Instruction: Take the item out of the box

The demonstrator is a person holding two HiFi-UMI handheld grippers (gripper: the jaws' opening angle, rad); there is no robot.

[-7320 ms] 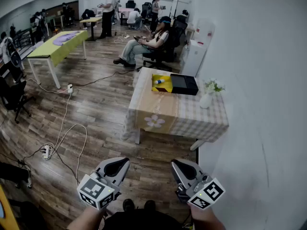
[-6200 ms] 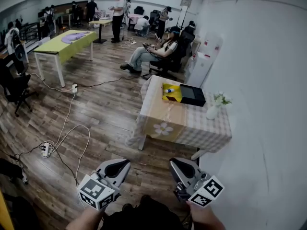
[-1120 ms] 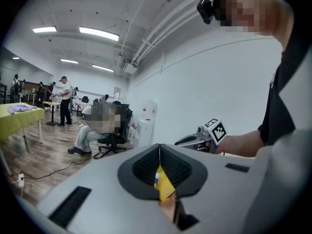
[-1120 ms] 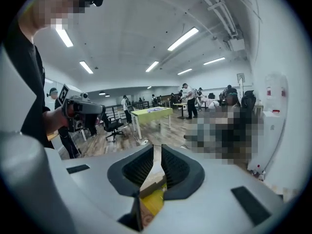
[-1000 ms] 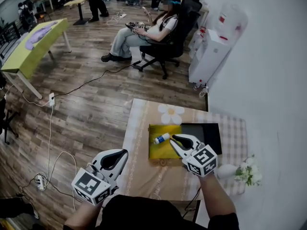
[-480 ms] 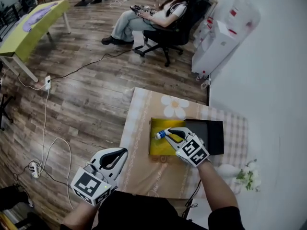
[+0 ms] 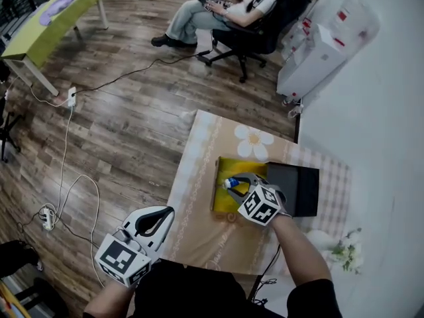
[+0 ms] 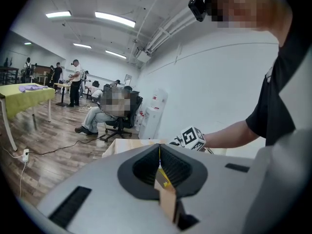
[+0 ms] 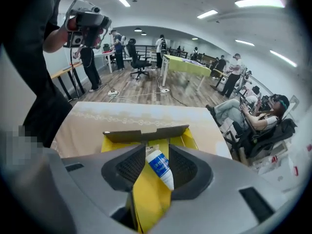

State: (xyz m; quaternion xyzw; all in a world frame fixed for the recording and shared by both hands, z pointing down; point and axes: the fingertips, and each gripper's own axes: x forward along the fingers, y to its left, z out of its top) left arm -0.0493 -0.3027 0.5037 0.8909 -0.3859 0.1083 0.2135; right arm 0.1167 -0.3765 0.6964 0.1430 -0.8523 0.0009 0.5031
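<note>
An open yellow box (image 7: 228, 169) sits on the small table (image 7: 199, 207), and a white tube with a blue label (image 7: 231, 183) lies in it. My right gripper (image 7: 242, 181) reaches into the box. In the right gripper view its jaws are opening around the tube (image 9: 160, 167), which lies between them on the yellow box floor (image 9: 146, 194), and the pads do not press on it. My left gripper (image 7: 156, 218) hangs low off the table's near left corner, jaws shut and empty (image 8: 159, 152).
The box's black lid (image 7: 301, 191) lies right of the box. A white vase with flowers (image 7: 344, 254) stands at the table's near right corner. A white wall runs along the right. A seated person (image 7: 225, 5) and cables on the wooden floor are beyond the table.
My right gripper has moved left over the yellow box and down to the tube, which now lies between its jaws. The left gripper has stayed low beside me.
</note>
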